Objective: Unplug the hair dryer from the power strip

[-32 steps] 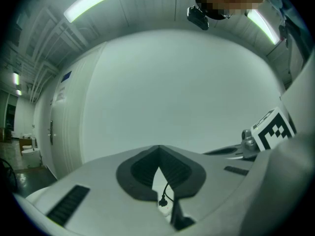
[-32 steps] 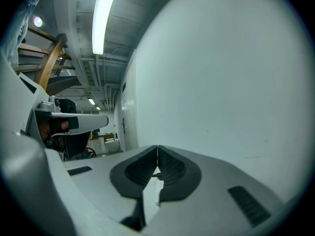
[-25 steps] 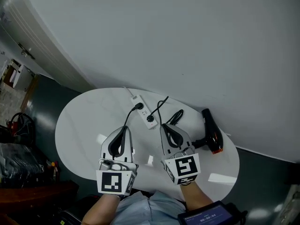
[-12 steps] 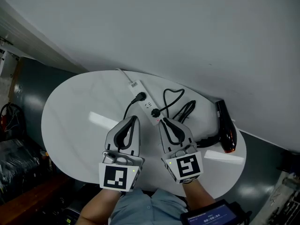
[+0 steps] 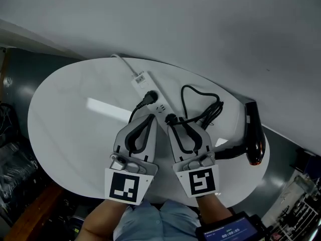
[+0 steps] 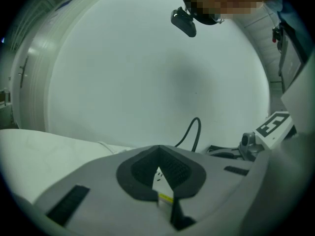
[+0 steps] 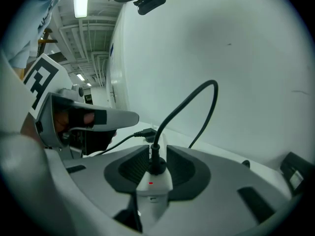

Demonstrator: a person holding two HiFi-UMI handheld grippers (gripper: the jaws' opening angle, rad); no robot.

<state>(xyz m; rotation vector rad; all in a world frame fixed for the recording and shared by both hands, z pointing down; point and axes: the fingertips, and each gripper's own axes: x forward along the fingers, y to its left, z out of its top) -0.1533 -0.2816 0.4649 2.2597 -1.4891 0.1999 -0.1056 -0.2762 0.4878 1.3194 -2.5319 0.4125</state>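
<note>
The hair dryer's plug (image 5: 170, 118) is sitting upright in the near end of the power strip (image 5: 152, 93), which is lying slantwise across the white counter (image 5: 75, 124). The right gripper (image 5: 174, 125) is settling around it. A second ago both grippers were hanging back toward the counter's front edge, with the right jaws pinched together. Now both are lower and further forward, right at the strip. The right jaws are opening, one pad on either side of the plug with a thin gap showing each way, so nothing is gripped yet.

Beside it, the left gripper (image 5: 149, 119) is keeping its jaws tip to tip and holding nothing. It is poised over the strip between the dryer's plug and a second plug (image 5: 146, 101) further along. Whether it is touching the strip is not clear.

From the seated plug the black cord (image 5: 198, 104) is looping away to the hair dryer (image 5: 254, 137), which is lying at the counter's right end, well apart from the strip.

The approach looks finished and the unplugging itself has not begun. What seems to be coming is a squeeze on the plug and a straight pull. The left gripper looks placed to pin the strip down, and the light strip may otherwise lift with the plug.
</note>
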